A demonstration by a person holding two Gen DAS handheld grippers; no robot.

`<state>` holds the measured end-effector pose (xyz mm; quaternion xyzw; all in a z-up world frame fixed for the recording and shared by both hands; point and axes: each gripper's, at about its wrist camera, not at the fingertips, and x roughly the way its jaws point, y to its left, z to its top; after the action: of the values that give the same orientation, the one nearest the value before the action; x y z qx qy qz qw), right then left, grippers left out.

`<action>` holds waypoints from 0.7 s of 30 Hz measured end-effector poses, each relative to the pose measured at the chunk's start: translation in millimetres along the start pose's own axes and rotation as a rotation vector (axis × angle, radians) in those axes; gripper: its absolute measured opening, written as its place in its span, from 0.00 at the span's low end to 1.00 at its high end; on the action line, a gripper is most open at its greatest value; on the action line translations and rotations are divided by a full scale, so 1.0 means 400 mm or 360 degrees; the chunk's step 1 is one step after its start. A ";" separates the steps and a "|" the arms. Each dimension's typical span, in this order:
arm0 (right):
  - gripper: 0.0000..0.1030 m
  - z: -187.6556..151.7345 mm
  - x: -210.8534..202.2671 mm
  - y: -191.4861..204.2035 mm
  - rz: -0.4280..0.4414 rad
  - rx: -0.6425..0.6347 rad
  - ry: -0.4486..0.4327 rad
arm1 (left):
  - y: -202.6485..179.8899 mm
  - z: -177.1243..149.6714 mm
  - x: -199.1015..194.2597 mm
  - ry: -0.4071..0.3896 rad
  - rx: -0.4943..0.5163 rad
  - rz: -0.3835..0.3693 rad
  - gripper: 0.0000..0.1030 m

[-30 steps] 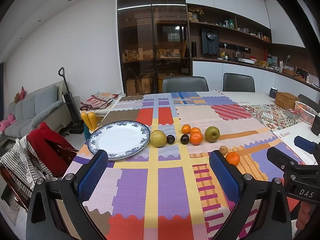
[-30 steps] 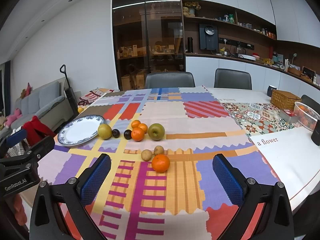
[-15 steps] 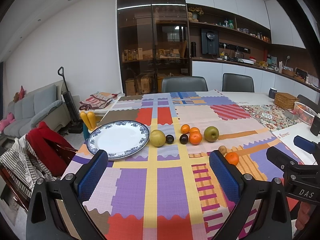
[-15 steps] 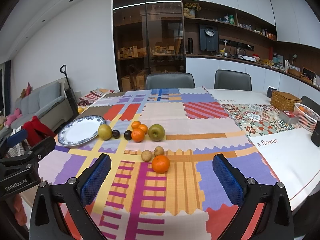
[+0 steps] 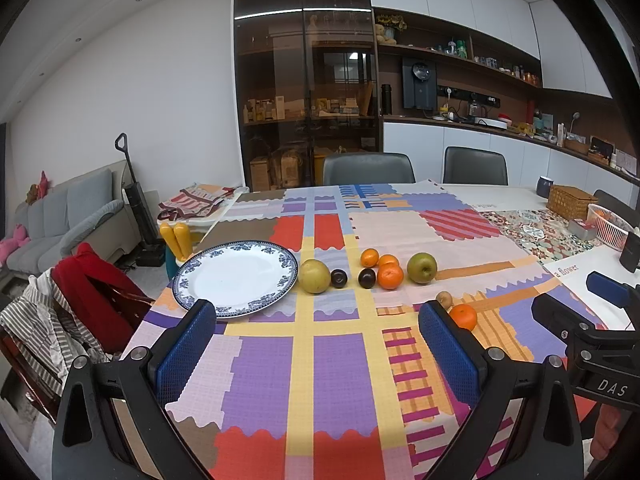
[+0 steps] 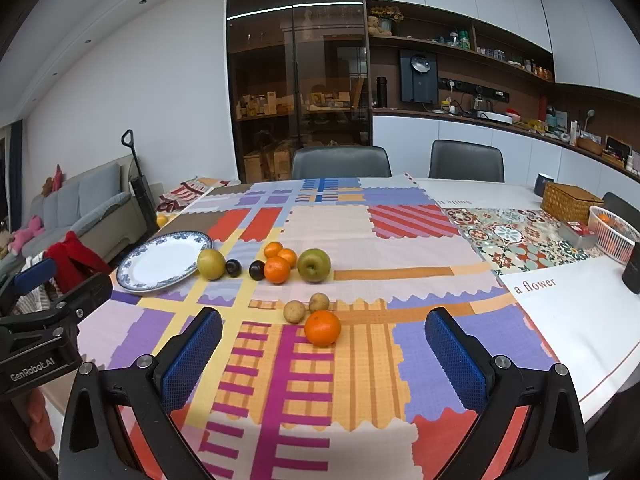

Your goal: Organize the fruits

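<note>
A white plate with a blue rim [image 5: 236,276] [image 6: 164,260] lies empty at the table's left edge. To its right sit a yellow pear [image 5: 314,276] [image 6: 211,264], two dark plums [image 5: 339,278] [image 5: 367,278], three small oranges [image 5: 390,275] [image 6: 277,269] and a green apple [image 5: 421,267] [image 6: 314,265]. Nearer lie two small brown fruits [image 6: 294,311] [image 6: 319,302] and one orange [image 6: 322,328] [image 5: 463,317]. My left gripper [image 5: 316,344] and my right gripper [image 6: 322,350] are both open, empty, above the near tablecloth.
A patchwork tablecloth [image 5: 332,368] covers the table. A wicker box [image 6: 570,202], a white basket [image 6: 614,236] and a dark cup [image 6: 543,184] stand at the far right. Two grey chairs [image 6: 340,162] stand behind the table. A chair with clothes [image 5: 80,300] is at the left.
</note>
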<state>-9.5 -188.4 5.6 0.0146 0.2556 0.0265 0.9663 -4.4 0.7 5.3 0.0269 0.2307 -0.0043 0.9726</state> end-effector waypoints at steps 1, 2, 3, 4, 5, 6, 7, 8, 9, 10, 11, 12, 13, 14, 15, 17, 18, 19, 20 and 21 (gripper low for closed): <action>1.00 0.002 -0.001 0.000 0.0001 0.0000 0.0000 | 0.001 0.000 0.000 0.0000 0.0000 0.0000 1.00; 1.00 0.001 -0.001 0.002 -0.0001 -0.0002 0.0000 | 0.000 0.000 0.000 0.0000 0.0000 0.0001 1.00; 1.00 0.002 -0.001 0.001 -0.0001 -0.0002 -0.0001 | 0.001 0.000 0.000 -0.0001 0.0000 0.0001 1.00; 1.00 0.004 -0.003 0.002 0.0000 -0.0001 -0.0001 | 0.001 -0.001 0.000 0.0000 -0.0001 0.0000 1.00; 1.00 0.001 0.000 0.002 0.0000 -0.0002 0.0000 | 0.001 0.000 0.000 0.0001 0.0000 0.0000 1.00; 1.00 0.001 -0.001 0.002 -0.0001 -0.0003 0.0000 | 0.001 -0.001 0.000 -0.0001 -0.0001 0.0000 1.00; 1.00 0.002 -0.002 0.002 0.0000 -0.0002 0.0000 | 0.001 -0.001 0.000 -0.0001 -0.0001 0.0000 1.00; 1.00 0.001 -0.001 0.002 0.0001 -0.0001 0.0001 | 0.001 -0.001 0.000 -0.0001 -0.0002 -0.0001 1.00; 1.00 0.002 -0.002 0.003 0.0002 -0.0002 0.0000 | 0.001 -0.001 0.001 -0.0001 -0.0002 -0.0001 1.00; 1.00 0.002 -0.002 0.003 0.0001 -0.0004 -0.0001 | 0.001 -0.001 0.000 -0.0001 -0.0002 0.0000 1.00; 1.00 0.002 -0.002 0.003 0.0002 -0.0004 0.0000 | 0.001 -0.001 0.000 -0.0001 -0.0002 0.0000 1.00; 1.00 0.002 -0.002 0.003 0.0001 -0.0003 0.0000 | 0.002 -0.001 0.001 -0.0001 -0.0002 -0.0001 1.00; 1.00 0.003 -0.003 0.003 0.0001 -0.0002 0.0000 | 0.002 0.000 0.001 0.0000 -0.0002 0.0000 1.00; 1.00 0.005 -0.003 0.003 0.0002 -0.0002 0.0001 | 0.002 -0.001 0.001 -0.0001 -0.0002 0.0000 1.00; 1.00 0.002 -0.002 0.003 0.0003 -0.0003 0.0001 | 0.002 0.000 0.001 -0.0001 -0.0003 0.0000 1.00; 1.00 0.002 -0.001 0.004 0.0006 -0.0006 0.0003 | 0.002 0.000 0.001 0.0000 -0.0003 -0.0001 1.00; 1.00 0.003 -0.002 0.006 0.0006 -0.0010 0.0005 | 0.003 0.000 0.001 0.0001 -0.0004 0.0000 1.00; 1.00 0.005 -0.002 0.007 0.0006 -0.0012 0.0005 | 0.003 0.000 0.001 0.0001 -0.0003 0.0000 1.00; 1.00 0.003 -0.002 0.007 0.0007 -0.0011 0.0005 | 0.003 0.000 0.000 0.0001 -0.0003 0.0000 1.00; 1.00 0.003 -0.002 0.007 0.0007 -0.0010 0.0003 | -0.001 -0.001 0.000 0.0001 -0.0003 0.0001 1.00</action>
<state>-9.8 -185.6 7.3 0.0121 0.2564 0.0296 0.9660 -4.7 0.2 4.9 0.0259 0.2310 -0.0037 0.9726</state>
